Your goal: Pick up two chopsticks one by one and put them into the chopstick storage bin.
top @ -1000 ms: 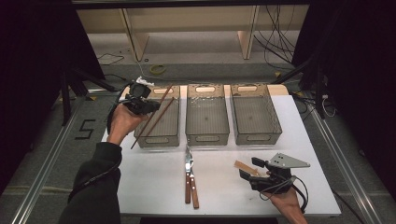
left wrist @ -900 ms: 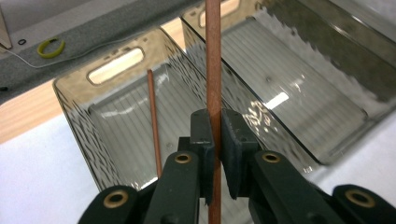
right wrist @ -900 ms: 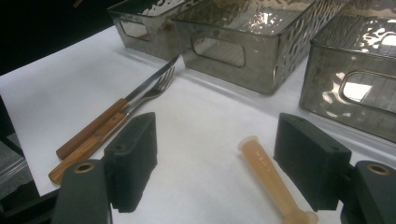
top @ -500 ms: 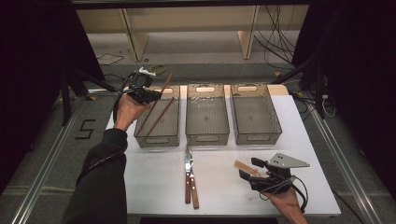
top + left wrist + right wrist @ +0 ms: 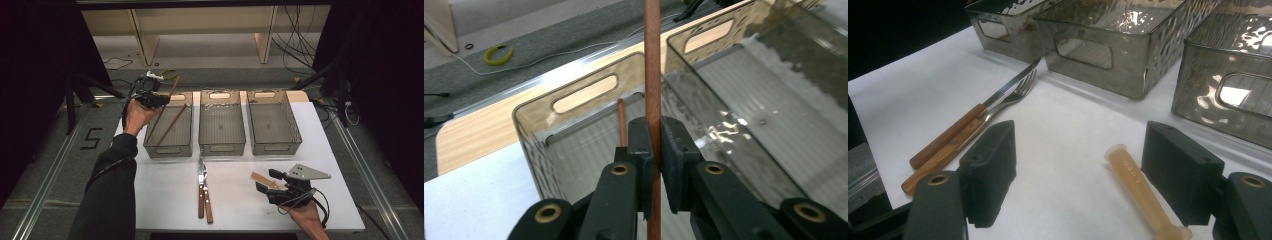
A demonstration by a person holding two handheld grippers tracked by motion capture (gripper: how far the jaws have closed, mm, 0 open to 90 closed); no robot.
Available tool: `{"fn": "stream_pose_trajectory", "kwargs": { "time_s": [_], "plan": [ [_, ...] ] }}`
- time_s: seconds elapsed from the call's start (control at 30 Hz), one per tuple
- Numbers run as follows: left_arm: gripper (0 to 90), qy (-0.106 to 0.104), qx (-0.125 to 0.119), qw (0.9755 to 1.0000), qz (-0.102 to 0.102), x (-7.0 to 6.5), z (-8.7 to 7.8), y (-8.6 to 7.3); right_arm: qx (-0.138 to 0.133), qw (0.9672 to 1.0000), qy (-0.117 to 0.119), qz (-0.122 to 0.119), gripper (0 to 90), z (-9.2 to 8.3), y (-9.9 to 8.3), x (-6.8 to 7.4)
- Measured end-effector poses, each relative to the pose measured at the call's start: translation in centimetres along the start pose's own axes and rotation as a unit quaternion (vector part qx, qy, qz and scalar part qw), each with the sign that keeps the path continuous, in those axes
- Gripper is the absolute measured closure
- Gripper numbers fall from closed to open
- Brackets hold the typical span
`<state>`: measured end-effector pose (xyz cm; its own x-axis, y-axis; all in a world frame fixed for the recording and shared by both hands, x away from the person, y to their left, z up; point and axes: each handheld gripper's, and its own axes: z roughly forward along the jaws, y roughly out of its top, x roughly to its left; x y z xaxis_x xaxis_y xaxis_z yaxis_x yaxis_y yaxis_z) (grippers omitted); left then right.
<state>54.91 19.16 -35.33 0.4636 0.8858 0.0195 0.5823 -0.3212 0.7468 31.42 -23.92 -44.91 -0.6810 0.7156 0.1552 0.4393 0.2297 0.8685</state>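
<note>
left gripper (image 5: 159, 100): jaws clamped on a brown chopstick (image 5: 653, 75), held above the left bin (image 5: 168, 148) | second chopstick (image 5: 171, 125) leans inside that bin | right gripper (image 5: 1078, 165): jaws apart on the table, gripping nothing | tan piece (image 5: 1138, 185), possibly a chopstick rest, lies between them | knife (image 5: 200, 187) and fork (image 5: 207, 197) lie mid-table

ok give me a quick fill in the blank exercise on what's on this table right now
1. The left gripper is shut on a brown wooden ____.
2. A second brown stick lies inside the ____ of the three clear smoked plastic bins.
3. The wooden-handled knife and fork lie on the white table in front of the ____ bin.
4. The right gripper has its jaws ____ beside a pale orange plastic piece.

Missing words: chopstick; leftmost; middle; open
</note>
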Motion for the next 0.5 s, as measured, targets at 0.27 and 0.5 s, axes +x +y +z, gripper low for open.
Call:
{"fn": "stream_pose_trajectory", "kwargs": {
  "time_s": [0.27, 0.5],
  "plan": [
    [83.1, 0.005, -0.001, 1.0, -0.006, 0.2, 1.2, -1.3, 0.001, 1.0, 0.001, 0.0, 30.7, 0.0, 0.0, 0.1],
    [83.0, 0.002, 0.0, 0.9999, -0.013, 0.3, 1.6, -1.8, 0.001, 1.0, 0.0, -0.001, 30.7, 0.1, 0.0, 0.1]
  ]
}}
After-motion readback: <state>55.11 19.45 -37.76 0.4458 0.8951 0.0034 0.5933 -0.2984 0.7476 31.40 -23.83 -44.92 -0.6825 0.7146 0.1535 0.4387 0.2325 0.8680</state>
